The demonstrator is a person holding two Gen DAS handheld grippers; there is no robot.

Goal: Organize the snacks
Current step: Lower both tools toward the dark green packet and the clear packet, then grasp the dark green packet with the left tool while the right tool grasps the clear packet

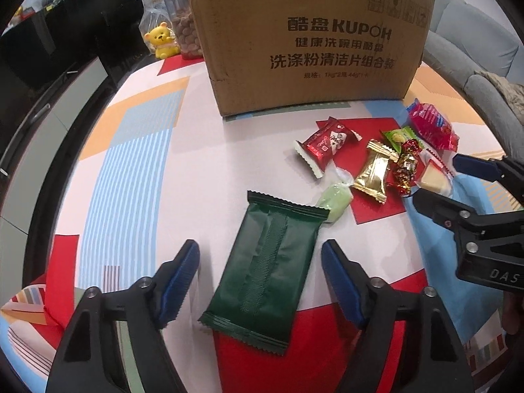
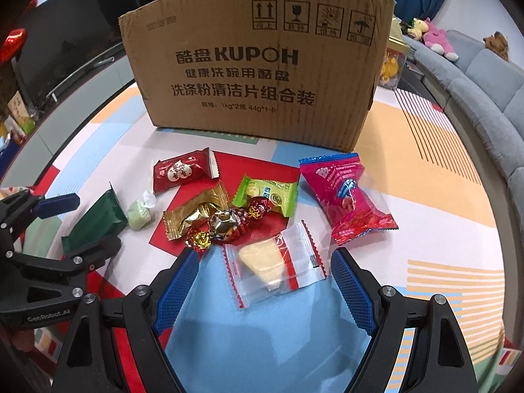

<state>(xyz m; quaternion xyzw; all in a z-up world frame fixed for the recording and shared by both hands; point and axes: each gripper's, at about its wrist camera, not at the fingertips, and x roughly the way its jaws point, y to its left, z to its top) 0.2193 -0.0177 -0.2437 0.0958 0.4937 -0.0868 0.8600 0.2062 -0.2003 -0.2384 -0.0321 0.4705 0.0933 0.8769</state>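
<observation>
Several snacks (image 2: pixel 183 173) lie on a patterned tablecloth (image 1: pixel 137 150) before a cardboard box (image 2: pixel 255 65).

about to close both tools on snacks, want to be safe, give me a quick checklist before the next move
1. Left tool open around the green pack: ok.
2. Right tool open around the clear pack: ok.
3. Green pack free of neighbours: not ok, the pale candy touches its corner.
4. Clear pack free of neighbours: not ok, the foil candy lies at its top edge.
5. Box open on top: cannot tell.
</observation>
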